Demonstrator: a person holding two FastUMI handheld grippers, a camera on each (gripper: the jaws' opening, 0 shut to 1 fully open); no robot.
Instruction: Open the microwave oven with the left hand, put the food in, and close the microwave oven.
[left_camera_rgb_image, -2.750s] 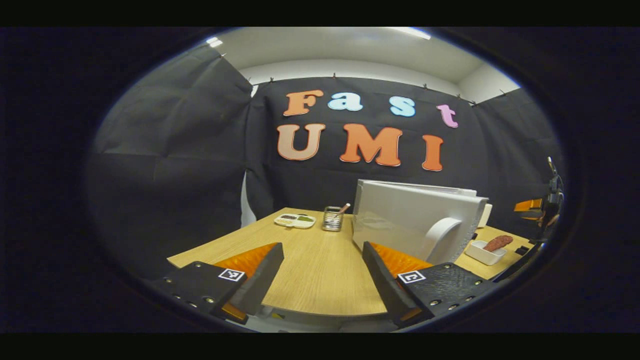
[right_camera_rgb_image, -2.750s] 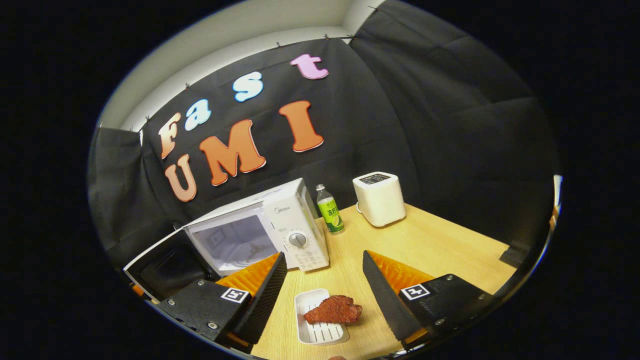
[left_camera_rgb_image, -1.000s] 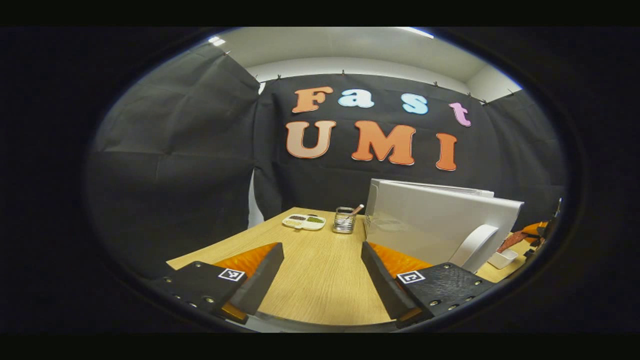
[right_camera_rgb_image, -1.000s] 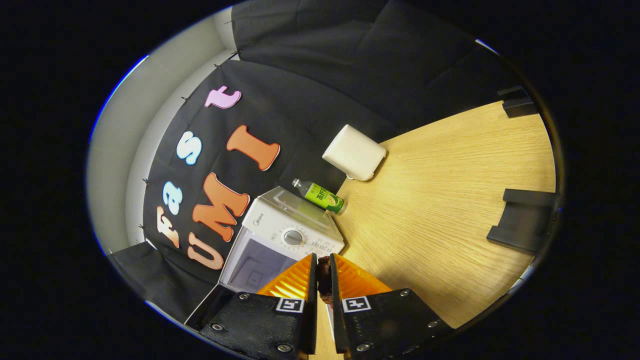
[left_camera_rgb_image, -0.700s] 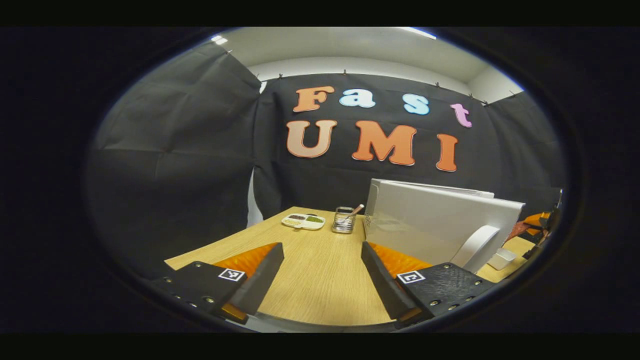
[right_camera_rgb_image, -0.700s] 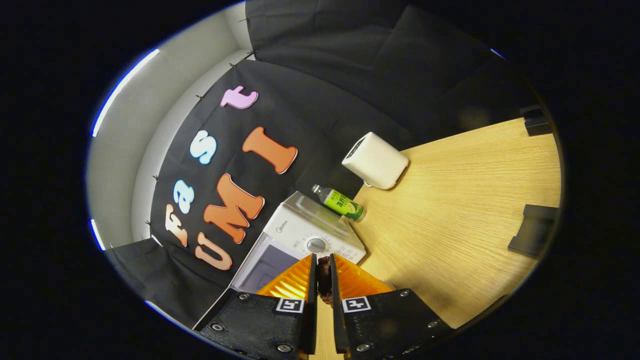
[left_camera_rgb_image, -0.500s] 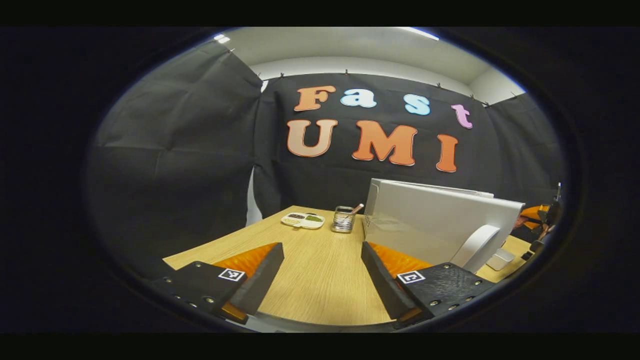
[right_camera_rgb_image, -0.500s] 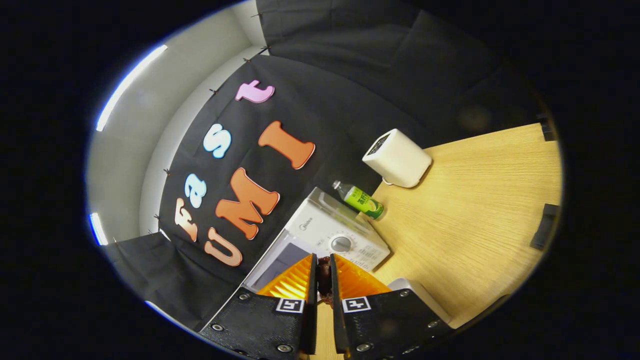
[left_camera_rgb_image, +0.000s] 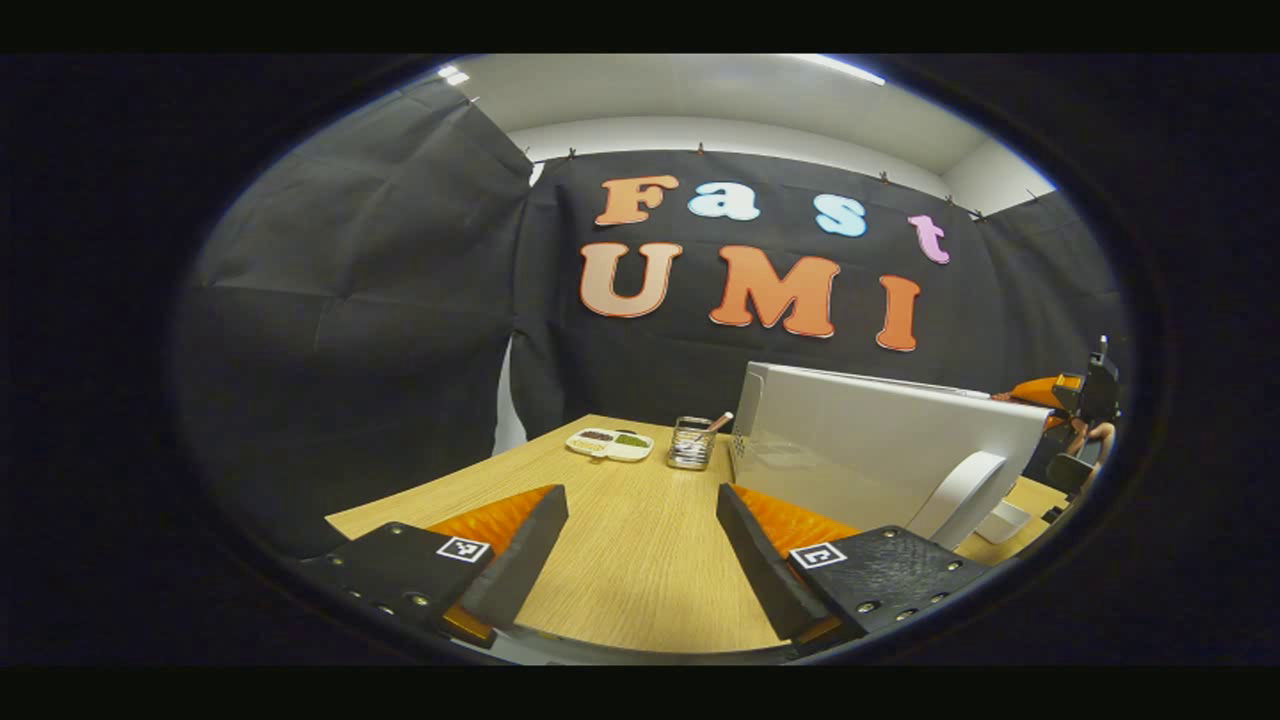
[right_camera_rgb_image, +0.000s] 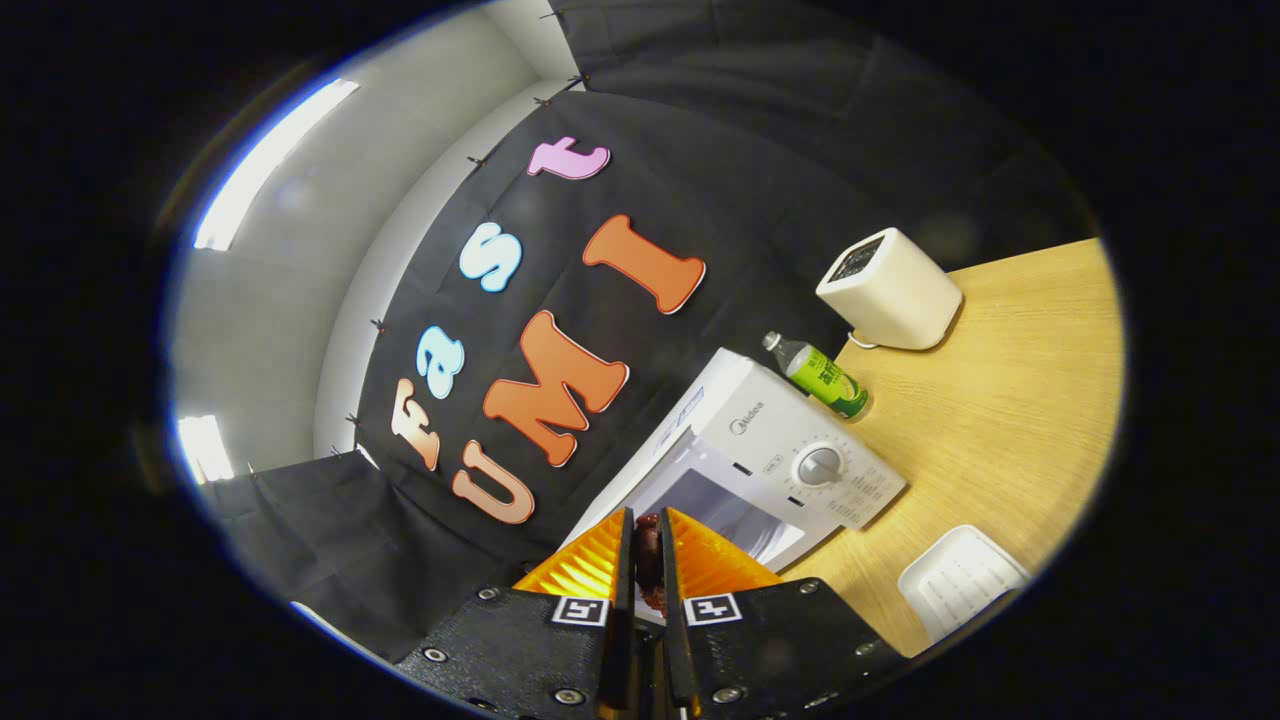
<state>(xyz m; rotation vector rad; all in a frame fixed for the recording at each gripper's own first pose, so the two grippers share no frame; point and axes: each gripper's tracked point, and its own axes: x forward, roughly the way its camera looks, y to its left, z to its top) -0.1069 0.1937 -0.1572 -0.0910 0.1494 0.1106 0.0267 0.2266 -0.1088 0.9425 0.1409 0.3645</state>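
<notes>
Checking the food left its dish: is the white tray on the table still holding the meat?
No: the white tray lies bare, and the meat sits pinched in the right gripper.

The left gripper view looks level across the wooden table (left_camera_rgb_image: 620, 560) from its near edge at the outer face of the microwave door (left_camera_rgb_image: 880, 460), while the right gripper view, rolled sideways, looks from above and near into the open microwave (right_camera_rgb_image: 790, 470), both sharing that oven and table.

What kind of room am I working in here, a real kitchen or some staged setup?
Most likely a staged booth made up as a kitchen counter: black cloth walls hang around a wooden table that carries a microwave oven, a toaster and a green bottle.
</notes>
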